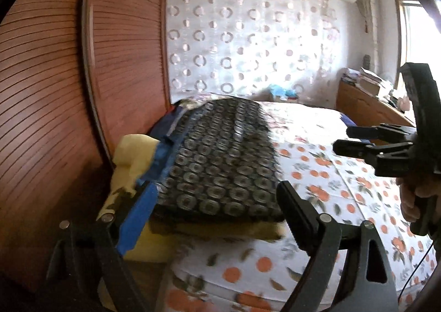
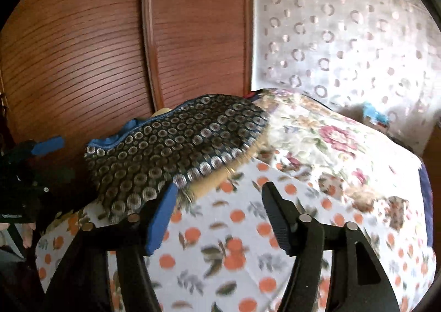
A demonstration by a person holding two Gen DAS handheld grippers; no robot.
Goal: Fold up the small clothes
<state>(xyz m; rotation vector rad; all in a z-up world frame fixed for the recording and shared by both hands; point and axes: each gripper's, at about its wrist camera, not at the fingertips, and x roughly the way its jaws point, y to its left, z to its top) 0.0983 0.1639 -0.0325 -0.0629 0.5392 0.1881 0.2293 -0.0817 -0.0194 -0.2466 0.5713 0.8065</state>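
A folded dark garment with silver ring pattern [image 1: 220, 163] lies on top of a pile of folded clothes, over blue and yellow pieces [image 1: 137, 155], at the bed's left edge by the wardrobe. It also shows in the right wrist view [image 2: 176, 146]. My left gripper [image 1: 215, 212] is open and empty, its fingers on either side of the pile's near end. My right gripper [image 2: 217, 215] is open and empty over the bedsheet, just right of the pile. The right gripper also shows in the left wrist view [image 1: 358, 141], held in a hand.
The bed has a white sheet with orange fruit print [image 1: 317, 174]. A floral quilt [image 2: 330, 141] lies further back. A brown slatted wardrobe [image 1: 55, 91] stands close on the left. A wooden desk with papers [image 1: 366, 91] is at the back right, under a curtain.
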